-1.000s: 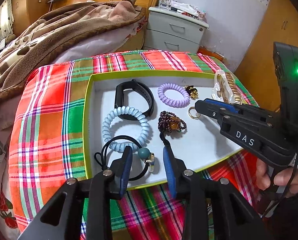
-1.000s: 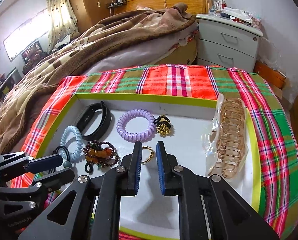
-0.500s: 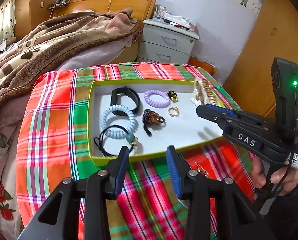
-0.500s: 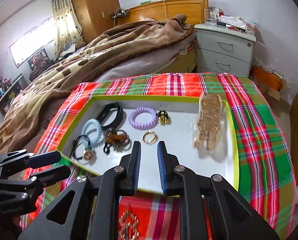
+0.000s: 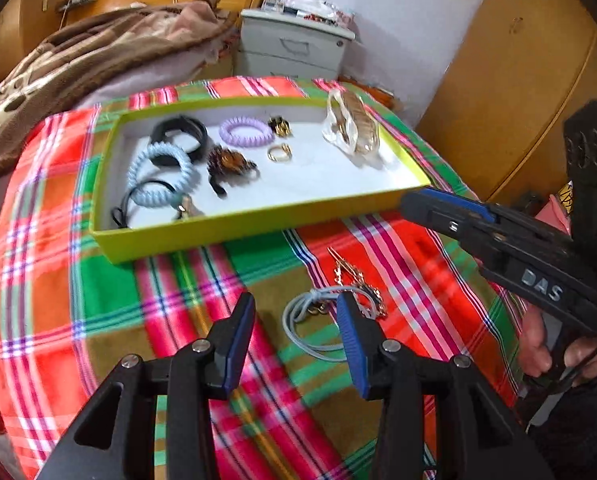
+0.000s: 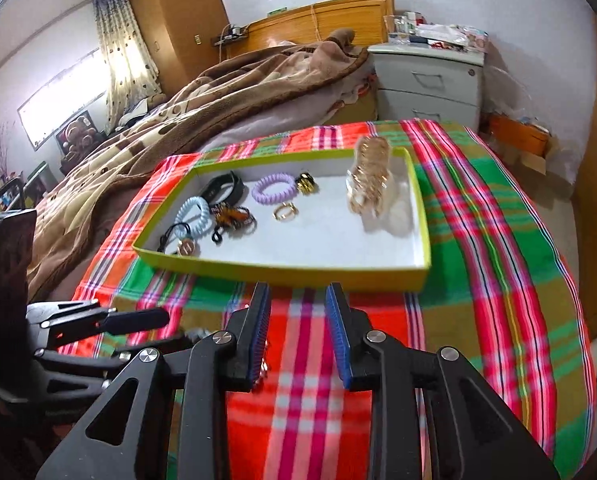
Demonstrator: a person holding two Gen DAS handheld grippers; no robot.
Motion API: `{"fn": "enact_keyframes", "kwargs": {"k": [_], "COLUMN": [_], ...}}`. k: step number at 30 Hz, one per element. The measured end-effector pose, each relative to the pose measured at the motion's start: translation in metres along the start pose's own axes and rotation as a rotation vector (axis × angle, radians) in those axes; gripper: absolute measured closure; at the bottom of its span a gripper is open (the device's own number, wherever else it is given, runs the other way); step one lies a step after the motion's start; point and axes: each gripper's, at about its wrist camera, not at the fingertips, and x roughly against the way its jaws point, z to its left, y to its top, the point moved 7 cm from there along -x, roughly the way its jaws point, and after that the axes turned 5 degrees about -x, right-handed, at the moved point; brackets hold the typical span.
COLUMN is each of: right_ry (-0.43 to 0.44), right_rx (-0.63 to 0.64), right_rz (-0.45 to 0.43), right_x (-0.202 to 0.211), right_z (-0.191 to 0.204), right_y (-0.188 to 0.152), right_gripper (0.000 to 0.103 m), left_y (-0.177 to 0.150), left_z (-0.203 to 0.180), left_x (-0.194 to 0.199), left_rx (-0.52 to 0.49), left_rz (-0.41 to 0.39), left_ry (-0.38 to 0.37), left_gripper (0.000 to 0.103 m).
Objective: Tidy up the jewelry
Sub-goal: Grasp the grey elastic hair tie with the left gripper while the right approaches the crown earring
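A lime-green tray (image 5: 234, 232) (image 6: 298, 270) on the plaid cloth holds a black band (image 5: 180, 132), a light blue coil tie (image 5: 162, 172), a purple coil tie (image 5: 245, 132), a bead bracelet (image 5: 230, 162), a gold ring (image 5: 279, 154), a black tie with a charm (image 5: 146, 200) and a gold clip in a clear bag (image 5: 352, 126). On the cloth in front of the tray lie a grey hair tie (image 5: 298, 320) and a gold chain piece (image 5: 354, 280). My left gripper (image 5: 296, 322) is open just above the grey tie. My right gripper (image 6: 298, 332) is open and empty in front of the tray.
A bed with a brown blanket (image 6: 186, 92) lies behind the table. A grey nightstand (image 6: 430, 80) stands at the back right, a wooden wardrobe (image 5: 498, 80) to the right. The table edge curves away at the right (image 6: 570, 280).
Both grippers have pulled back from over the tray to the cloth in front of it. The right gripper has opened wider. The grey tie and gold chain have come into view.
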Motion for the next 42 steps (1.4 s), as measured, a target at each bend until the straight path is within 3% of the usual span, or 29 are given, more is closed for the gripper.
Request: {"fn": "enact_keyframes", "kwargs": {"k": [14,19,21,23,26,42], "right_ry": [-0.017,-0.020,-0.023,-0.029,-0.033,0.018], "right_rx": [-0.044,-0.040,-0.039,-0.037,-0.035,0.072], "right_rz": [0.011,0.011,0.015,0.018,0.025,0.095], "right_x": [0.010,0.011,0.010,0.010,0.008,-0.017], "right_z": [-0.020,-0.017,-0.016,-0.015,-0.013,0.029], "right_y": [-0.019,-0.020,-0.021,-0.022,-0.023,-0.040], "right_gripper": [0.073,0.073,0.073,0.073,0.073,0.073], "left_y": [-0.003,0.000,0.001,0.001,-0.001,-0.024], "left_z": [-0.009,-0.016,-0.017,-0.014,-0.010,0.038], "left_x": [-0.018,-0.025,-0.026,-0.025,-0.023,0.013], "left_rx": [-0.065,-0.143,-0.152,-0.148,-0.135,0.037], "left_rz": [0.034,0.031,0.031,0.031,0.027,-0.048], "left_ry": [0.081,0.133,0.137,0.142,0.132,0.151], "left_gripper": [0.059,0.059,0.065,0.081,0.088,0.089]}}
